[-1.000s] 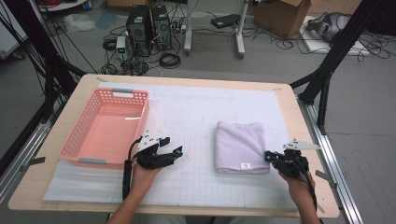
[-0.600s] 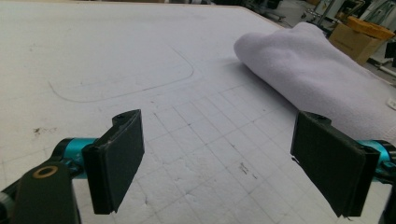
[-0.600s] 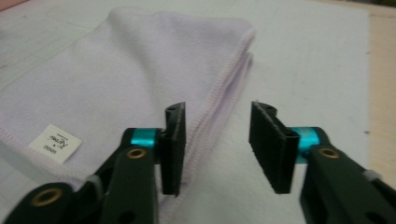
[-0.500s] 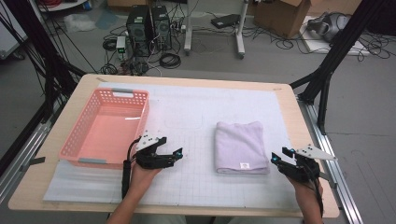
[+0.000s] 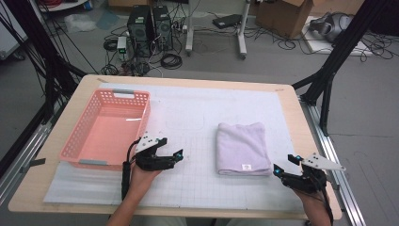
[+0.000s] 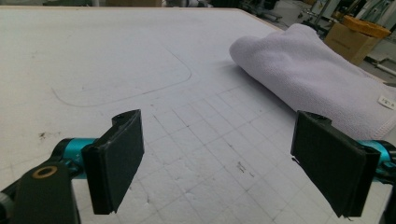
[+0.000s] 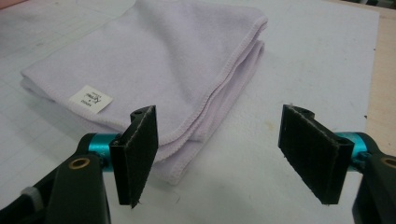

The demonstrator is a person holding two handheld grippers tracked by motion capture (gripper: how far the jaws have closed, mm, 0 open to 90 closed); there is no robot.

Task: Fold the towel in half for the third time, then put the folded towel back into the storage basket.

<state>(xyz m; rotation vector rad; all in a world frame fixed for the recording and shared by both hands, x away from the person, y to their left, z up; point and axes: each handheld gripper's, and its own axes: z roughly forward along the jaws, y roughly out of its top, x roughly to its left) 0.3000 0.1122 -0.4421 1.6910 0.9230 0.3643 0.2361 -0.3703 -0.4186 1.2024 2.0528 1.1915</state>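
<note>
A folded lilac towel [image 5: 242, 147] lies flat on the white mat, right of centre, its label at the near edge. My right gripper [image 5: 285, 164] rests just off the towel's near right corner, open; its jaws have just been opening and nothing is between them. In the right gripper view the towel [image 7: 154, 60] lies ahead and left of the right gripper [image 7: 219, 154]. My left gripper [image 5: 175, 157] sits on the mat left of the towel, open and empty, its jaws having just widened. The left gripper view has the towel [image 6: 308, 70] at upper right, beyond the left gripper [image 6: 219, 154].
A pink plastic basket [image 5: 124, 94] stands empty at the table's left, just behind my left hand. The gridded white mat [image 5: 188, 117] covers most of the wooden table. Computer cases, cables and boxes are on the floor beyond the far edge.
My right gripper has drawn back to the right, off the towel's near right corner, and its jaws have spread apart. The left gripper's jaws have widened a little; that hand stayed put.
</note>
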